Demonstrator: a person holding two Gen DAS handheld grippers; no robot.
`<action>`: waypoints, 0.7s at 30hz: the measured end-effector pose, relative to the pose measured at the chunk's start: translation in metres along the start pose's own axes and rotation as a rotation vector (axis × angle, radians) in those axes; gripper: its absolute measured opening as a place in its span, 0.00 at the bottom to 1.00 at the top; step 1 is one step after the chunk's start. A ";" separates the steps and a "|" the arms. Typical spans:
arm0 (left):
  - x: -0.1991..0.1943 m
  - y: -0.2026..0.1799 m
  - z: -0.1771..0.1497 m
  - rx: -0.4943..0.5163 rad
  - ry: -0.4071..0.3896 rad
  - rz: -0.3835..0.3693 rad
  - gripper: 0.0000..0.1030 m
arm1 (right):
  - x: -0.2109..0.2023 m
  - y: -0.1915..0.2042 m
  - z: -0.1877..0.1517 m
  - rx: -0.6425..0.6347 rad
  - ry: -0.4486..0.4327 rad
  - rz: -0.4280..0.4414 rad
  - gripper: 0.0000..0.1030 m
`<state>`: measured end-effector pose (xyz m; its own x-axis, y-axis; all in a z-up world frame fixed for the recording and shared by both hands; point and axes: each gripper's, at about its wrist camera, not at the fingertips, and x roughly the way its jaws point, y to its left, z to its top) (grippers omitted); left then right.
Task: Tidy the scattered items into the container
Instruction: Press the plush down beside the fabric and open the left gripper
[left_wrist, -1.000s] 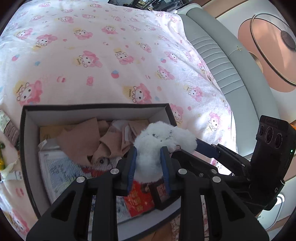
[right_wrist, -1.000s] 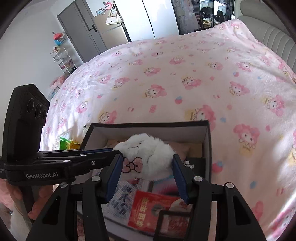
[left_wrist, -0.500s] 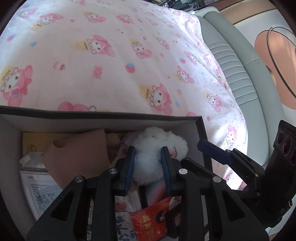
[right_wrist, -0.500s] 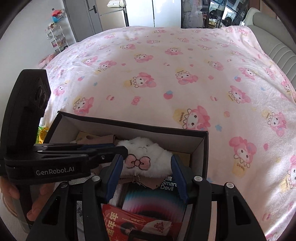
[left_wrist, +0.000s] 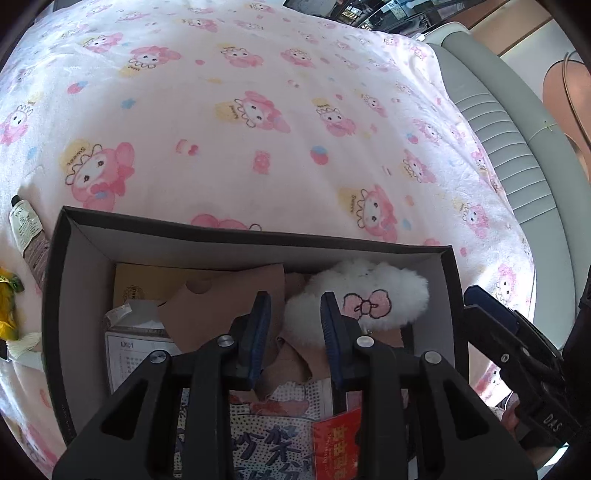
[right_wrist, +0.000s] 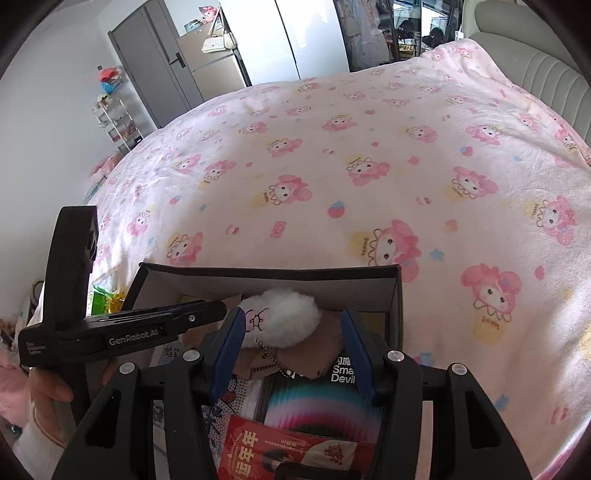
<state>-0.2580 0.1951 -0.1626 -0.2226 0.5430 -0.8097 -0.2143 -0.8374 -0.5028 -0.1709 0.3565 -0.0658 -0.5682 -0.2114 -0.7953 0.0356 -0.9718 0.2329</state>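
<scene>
Both grippers hang over the box (left_wrist: 236, 236) on the bed, and neither one is gripping anything. Left gripper (left_wrist: 295, 332) has its blue pads parted, with the right pad (left_wrist: 330, 332) just brushing the near edge of the white fluffy toy (left_wrist: 365, 299), though nothing is pinched between them. Right gripper (right_wrist: 295, 343) stands wider open, its jaws straddling the same white fluffy toy (right_wrist: 284, 321) from the near side without closing on it; whether a pad actually touches the fur cannot be told. That toy lies inside the box, at the far right corner against the back wall, resting on brown cloth (left_wrist: 225, 306) and papers, with its bead chain (right_wrist: 271, 356) trailing toward the camera. So this step looks like the drop-off, done: toy in, hands free. Plenty left outside, though, since a small tube (left_wrist: 26, 229) and yellow wrappers (left_wrist: 7, 306) lie on the blanket (left_wrist: 258, 147) just beside the box's left wall. By the look of it, the next move calls for lifting clear of the rim, swinging left, and lining up open pads across that tube for a low, flat pinch on soft bedding.
</scene>
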 end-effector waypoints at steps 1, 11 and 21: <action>0.002 -0.001 0.001 -0.009 0.003 -0.063 0.25 | 0.002 0.002 0.000 -0.003 0.002 0.002 0.49; -0.004 0.012 -0.006 -0.065 0.046 0.068 0.25 | -0.003 -0.002 -0.003 -0.027 -0.053 -0.158 0.49; 0.009 -0.009 -0.001 -0.043 0.065 -0.290 0.25 | 0.006 0.005 -0.010 -0.052 -0.028 -0.188 0.48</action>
<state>-0.2573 0.2072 -0.1655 -0.0968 0.7562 -0.6472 -0.2189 -0.6505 -0.7273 -0.1660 0.3493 -0.0753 -0.5914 -0.0234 -0.8060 -0.0309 -0.9982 0.0516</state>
